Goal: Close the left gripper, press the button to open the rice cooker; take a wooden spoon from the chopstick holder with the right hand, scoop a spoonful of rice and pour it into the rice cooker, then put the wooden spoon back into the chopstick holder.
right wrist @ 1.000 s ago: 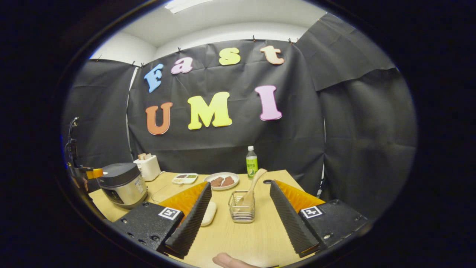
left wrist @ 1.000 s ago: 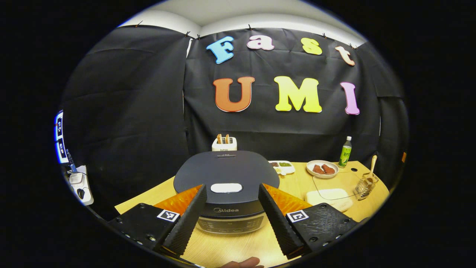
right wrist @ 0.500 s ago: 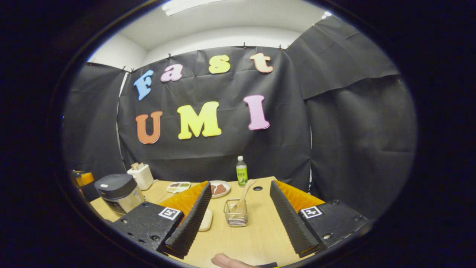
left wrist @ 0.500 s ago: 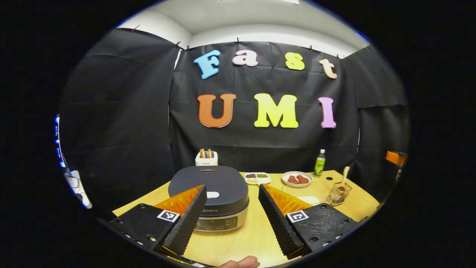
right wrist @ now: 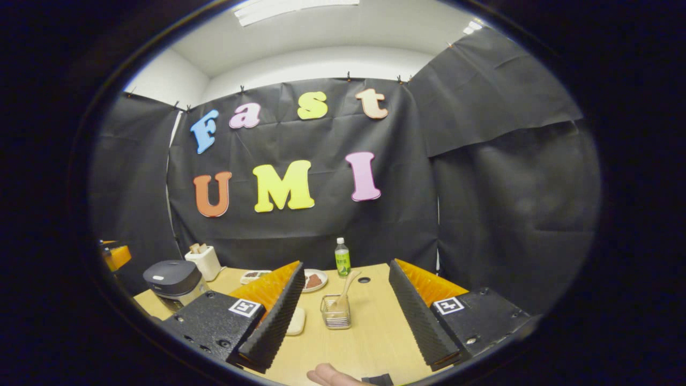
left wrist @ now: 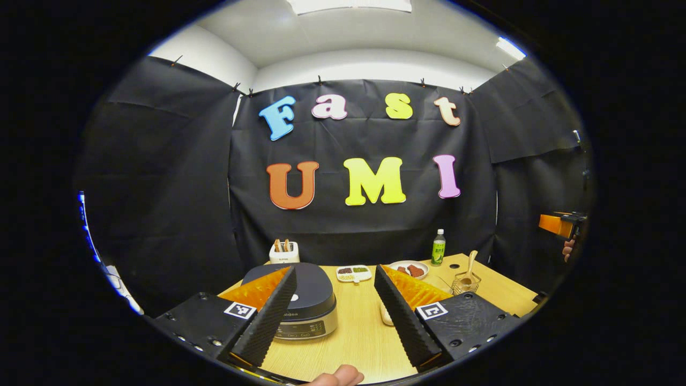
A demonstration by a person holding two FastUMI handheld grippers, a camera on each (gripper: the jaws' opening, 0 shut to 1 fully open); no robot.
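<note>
The dark rice cooker (left wrist: pixel 308 297) stands on the wooden table with its lid down, a short way beyond my left gripper (left wrist: pixel 334 268), which is open and holds nothing. The cooker also shows at the left (right wrist: pixel 170 277) in the right gripper view. A wooden spoon (right wrist: pixel 346 284) leans in the wire chopstick holder (right wrist: pixel 336 313), straight ahead of my right gripper (right wrist: pixel 345 264) and well apart from it. That gripper is open and empty too. A white rice box (right wrist: pixel 295 321) lies left of the holder, partly behind a finger.
Along the back of the table stand a white toaster (left wrist: pixel 283 252), a divided dish (left wrist: pixel 353 273), a plate of brown food (left wrist: pixel 408 269) and a green bottle (left wrist: pixel 438 247). The other gripper (left wrist: pixel 557 225) with a hand shows at the far right.
Both grippers have drawn back and up from the table, so the cooker and the holder look smaller and farther off. Both stay open.
</note>
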